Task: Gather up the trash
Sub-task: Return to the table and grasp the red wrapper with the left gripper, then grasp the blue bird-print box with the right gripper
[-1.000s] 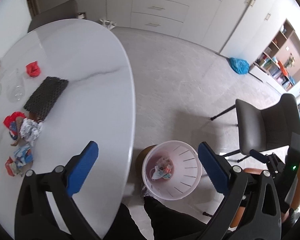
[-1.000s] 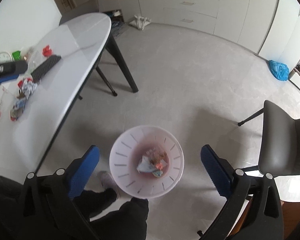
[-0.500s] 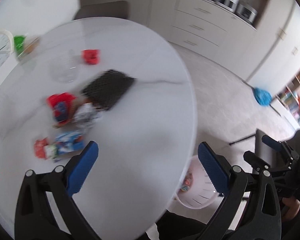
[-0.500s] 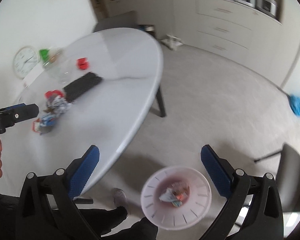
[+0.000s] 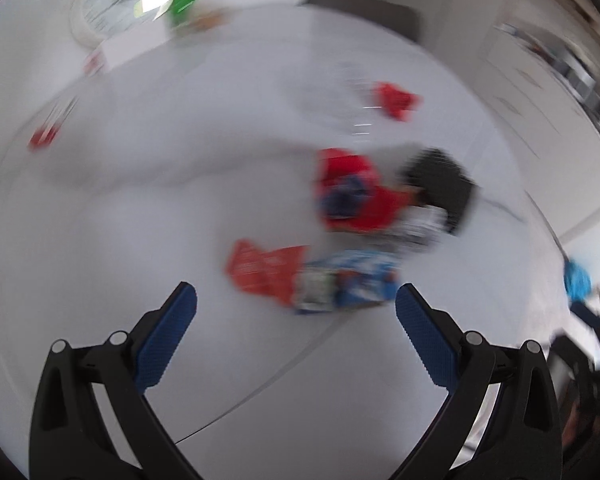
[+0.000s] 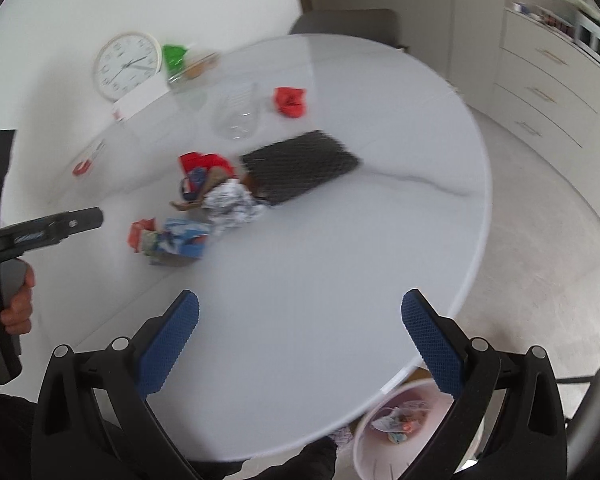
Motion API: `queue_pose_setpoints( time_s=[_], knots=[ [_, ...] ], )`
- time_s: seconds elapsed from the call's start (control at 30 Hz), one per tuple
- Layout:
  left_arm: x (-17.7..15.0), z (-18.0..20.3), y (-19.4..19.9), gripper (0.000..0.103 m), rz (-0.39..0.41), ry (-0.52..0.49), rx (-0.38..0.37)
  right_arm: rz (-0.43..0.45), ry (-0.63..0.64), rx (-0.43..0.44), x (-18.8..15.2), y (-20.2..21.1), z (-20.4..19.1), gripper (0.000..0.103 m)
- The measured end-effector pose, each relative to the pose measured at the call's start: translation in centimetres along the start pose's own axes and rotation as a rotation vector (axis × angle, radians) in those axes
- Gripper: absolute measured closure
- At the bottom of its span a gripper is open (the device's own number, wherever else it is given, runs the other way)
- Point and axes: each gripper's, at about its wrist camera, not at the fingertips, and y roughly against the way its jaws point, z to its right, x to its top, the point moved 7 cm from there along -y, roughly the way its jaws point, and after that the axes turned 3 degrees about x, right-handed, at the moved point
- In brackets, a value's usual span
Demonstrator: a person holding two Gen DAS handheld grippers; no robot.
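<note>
Lying crosswise before the spread left tool (image 5: 296, 298): flattened wrapper (image 5: 312, 278).

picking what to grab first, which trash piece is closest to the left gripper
The red and blue wrapper, flattened at the near end of the pile, lies just ahead of the open left gripper. The crumpled white paper and red wrapper sit farther back.

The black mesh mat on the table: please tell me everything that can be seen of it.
The black mesh mat is a flat, roughly rectangular piece with a net-like texture. It lies slanted on the white table, its near left corner touching the crumpled silver wrapper and a brown scrap. Neither tongs touch it. In the left wrist view it is blurred.
</note>
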Motion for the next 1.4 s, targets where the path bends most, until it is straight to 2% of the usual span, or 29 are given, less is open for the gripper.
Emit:
queue_pose_setpoints(
  time_s=[0.17,0.23,0.43,0.6,0.8,0.93,1.03,1.17,1.33,1.4],
  knots=[
    [0.3,-3.8,-4.0,0.008,-0.127,0.287,0.01,-0.02,0.019,0.035,1.3,-2.2,-2.7,0.002],
    [0.5,-4.2,-5.6,0.012,-0.17,0.373,0.009,-0.027,0.024,0.043,1.4,-2.7,-3.1,0.002],
    [0.6,-4.1,-9.8,0.031,-0.284,0.521,0.004,-0.063,0.075,0.059,1.7,-4.3,-4.4,0.002],
    [-0.3,-4.5,-11.7,0.042,-0.37,0.644,-0.034,-0.076,0.097,0.07,2.1,-5.0,-4.4,0.002],
    [-0.3,-4.5,-12.0,0.059,-0.363,0.666,-0.028,-0.079,0.13,0.095,3.0,-5.5,-4.5,0.002],
    [-0.4,-4.0,-12.1,0.063,-0.375,0.669,-0.056,-0.089,0.217,0.118,3.4,-6.0,-5.4,0.003],
    [-0.6,-3.5,-11.9,0.065,-0.375,0.65,-0.066,-0.116,0.32,0.156,3.5,-6.7,-6.6,0.01],
    [-0.2,-3.3,-11.8,0.067,-0.371,0.621,-0.091,-0.167,0.508,0.213,3.1,-7.8,-9.1,0.022],
    [0.7,-3.9,-11.1,0.067,-0.341,0.563,-0.121,-0.225,0.897,0.222,2.0,-10.3,-13.5,0.024],
    [1.0,-3.9,-10.9,0.067,-0.327,0.535,-0.124,-0.236,1.033,0.211,1.7,-11.6,-14.9,0.028]
  ],
)
